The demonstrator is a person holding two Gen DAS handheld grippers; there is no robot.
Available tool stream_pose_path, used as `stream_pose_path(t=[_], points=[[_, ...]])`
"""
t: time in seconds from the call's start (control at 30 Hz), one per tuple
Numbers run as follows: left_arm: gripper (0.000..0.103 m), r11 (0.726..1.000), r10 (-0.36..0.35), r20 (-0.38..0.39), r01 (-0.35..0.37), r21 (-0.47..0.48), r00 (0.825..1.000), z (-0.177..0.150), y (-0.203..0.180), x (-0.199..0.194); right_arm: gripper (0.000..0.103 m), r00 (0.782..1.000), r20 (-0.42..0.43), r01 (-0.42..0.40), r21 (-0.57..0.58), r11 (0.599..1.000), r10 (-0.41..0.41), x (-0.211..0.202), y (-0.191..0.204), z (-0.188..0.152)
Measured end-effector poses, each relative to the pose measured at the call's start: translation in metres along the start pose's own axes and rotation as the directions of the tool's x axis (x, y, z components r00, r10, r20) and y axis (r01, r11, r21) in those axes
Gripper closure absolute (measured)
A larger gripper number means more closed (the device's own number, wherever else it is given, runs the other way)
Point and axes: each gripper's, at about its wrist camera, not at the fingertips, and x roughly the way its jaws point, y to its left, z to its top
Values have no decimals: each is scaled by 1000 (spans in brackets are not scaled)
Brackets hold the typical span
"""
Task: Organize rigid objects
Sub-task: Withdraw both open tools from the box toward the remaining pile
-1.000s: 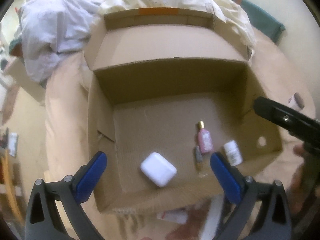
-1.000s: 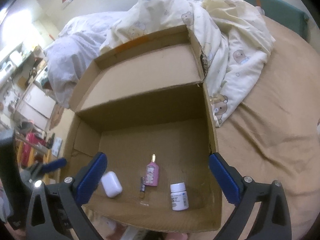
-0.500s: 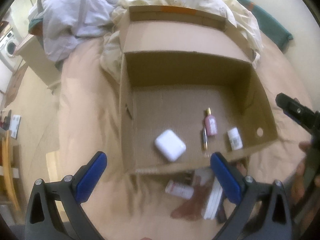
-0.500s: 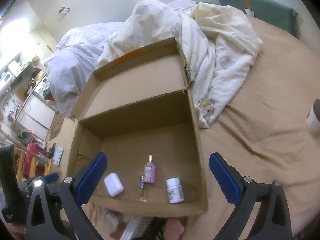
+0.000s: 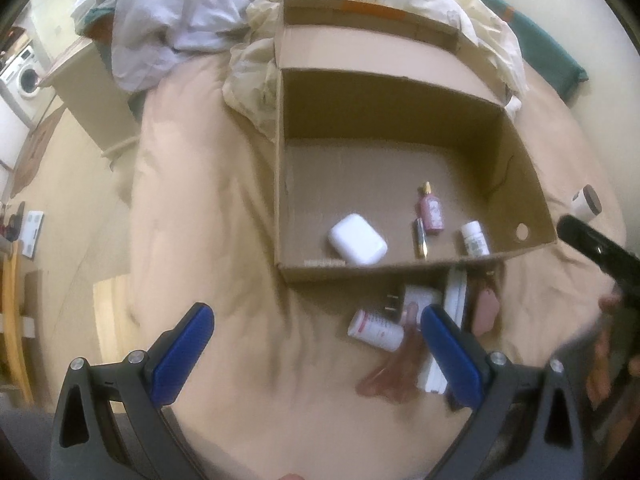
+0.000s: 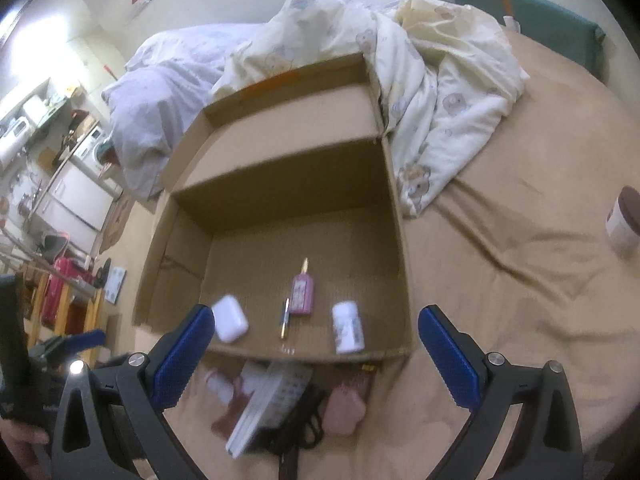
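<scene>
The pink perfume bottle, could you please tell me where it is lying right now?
The pink perfume bottle lies inside the cardboard box near its front wall, between the slim pen-like tube and the white pill bottle.

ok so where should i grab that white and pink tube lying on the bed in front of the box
Take the white and pink tube across the middle of its round body, coming down from above with the left hand-held gripper, which hangs open just before it. It lies flat on the bed sheet, so its long sides are free for the fingers; its ends sit close to the other loose items by the cardboard box.
</scene>
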Motion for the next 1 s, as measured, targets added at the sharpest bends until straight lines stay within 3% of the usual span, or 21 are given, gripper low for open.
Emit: stream_pose_path(t=[0.33,0.57,0.77,0.9,1.0], points=[[0,998,54,-45,-54,-7,998,-8,4,16,0,999,-42,10,-1,1000,-10,-3,1,-29],[0,997,46,-90,-50,-50,995,-11,17,28,0,999,-50,16,34,999,-14,-2,-9,-32],[1,1000,1,-143,1,18,990,-10,-3,50,0,996,-89,35,43,998,-32,9,-15,-32],[23,995,-21,-210,40,86,977,-12,-23,71,0,995,-101,30,45,999,-26,12,-13,-31],[24,993,-45,-258,71,92,965,-16,-32,85,0,994,-105,23,41,999,-19,15,-11,-29]])
